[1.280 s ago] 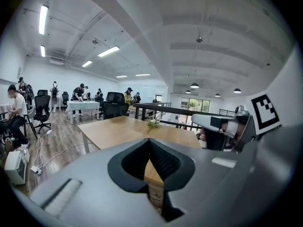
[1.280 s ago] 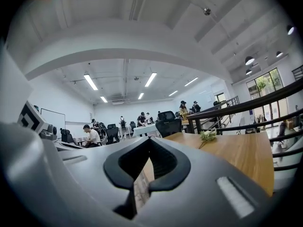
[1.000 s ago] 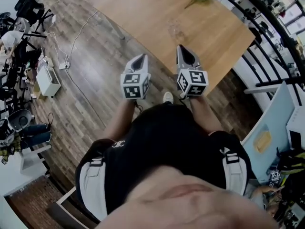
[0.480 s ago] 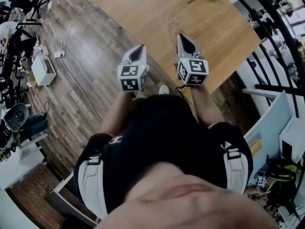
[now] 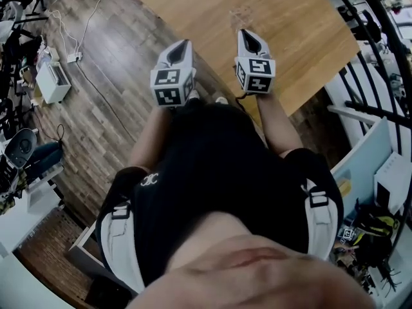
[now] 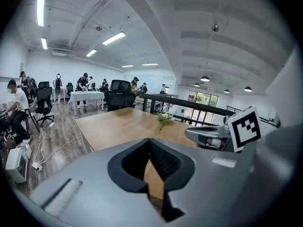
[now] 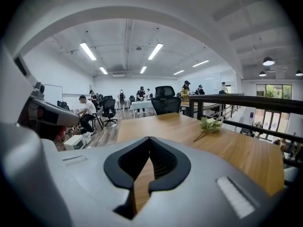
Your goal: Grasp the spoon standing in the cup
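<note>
A wooden table (image 5: 302, 37) stands ahead of me. On it is a faint clear shape, perhaps the cup (image 5: 241, 17), also dimly seen just past my left jaws as a ring (image 6: 163, 138). I cannot make out any spoon. My left gripper (image 5: 182, 44) hangs over the floor by the table's near edge, jaws shut and empty (image 6: 149, 143). My right gripper (image 5: 248, 36) is over the table's near part, short of the clear shape, also shut on nothing (image 7: 149, 141). A small flower sprig (image 7: 209, 124) lies farther back on the table.
A black railing (image 5: 370, 37) runs along the right of the table. Cables and a white box (image 5: 53, 82) lie on the wood floor at the left. Office chairs (image 7: 164, 98), another table and several people stand far back in the room.
Both grippers have moved forward and up in the head view, closer to the table. The right one now reaches over its near edge. The jaws have stayed shut.
</note>
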Tool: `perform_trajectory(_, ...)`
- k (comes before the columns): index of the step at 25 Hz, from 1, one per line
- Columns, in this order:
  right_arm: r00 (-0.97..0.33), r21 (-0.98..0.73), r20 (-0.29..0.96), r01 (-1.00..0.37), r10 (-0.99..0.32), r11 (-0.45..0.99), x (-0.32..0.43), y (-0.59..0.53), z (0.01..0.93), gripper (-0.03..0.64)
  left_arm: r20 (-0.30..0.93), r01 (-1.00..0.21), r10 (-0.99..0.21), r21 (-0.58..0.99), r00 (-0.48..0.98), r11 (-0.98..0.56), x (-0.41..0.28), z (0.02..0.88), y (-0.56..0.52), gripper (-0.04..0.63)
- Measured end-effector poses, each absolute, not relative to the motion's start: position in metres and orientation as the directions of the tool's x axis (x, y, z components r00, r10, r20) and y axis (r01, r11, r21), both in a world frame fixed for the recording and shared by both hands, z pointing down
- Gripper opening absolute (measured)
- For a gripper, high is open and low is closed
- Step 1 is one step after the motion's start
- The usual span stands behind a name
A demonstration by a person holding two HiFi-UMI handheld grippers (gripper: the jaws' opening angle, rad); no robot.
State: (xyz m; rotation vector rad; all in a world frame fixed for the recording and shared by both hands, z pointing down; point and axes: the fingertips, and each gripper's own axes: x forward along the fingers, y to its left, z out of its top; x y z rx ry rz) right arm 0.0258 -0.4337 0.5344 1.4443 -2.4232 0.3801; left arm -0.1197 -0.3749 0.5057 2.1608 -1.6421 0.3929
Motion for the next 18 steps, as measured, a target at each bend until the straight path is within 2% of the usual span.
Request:
perform_trajectory(7,-0.405,0.046,0.465,-0.877,-0.787,0.478,0.006,-0.462,0.571,0.002,0.459,-0.968,-0.853,0.128,0.250,-0.215,-0.143,0.509,-0.383,0.011)
perform_trajectory(10,-0.374,0.093,0.494,-0.875,-0.785,0.475,-0.002,-0.474,0.582,0.038,0.454,-0.972,-0.860,0.134,0.234,-0.195,-0.157,0.510,-0.386,0.011)
perform_trajectory(18,-0.277,0.166,0.562,-0.885,-0.779,0.434,-0.015,-0.514,0.609,0.046,0.453,-0.975,-0.868,0.168,0.206,-0.144,-0.187,0.514,-0.394,0.011)
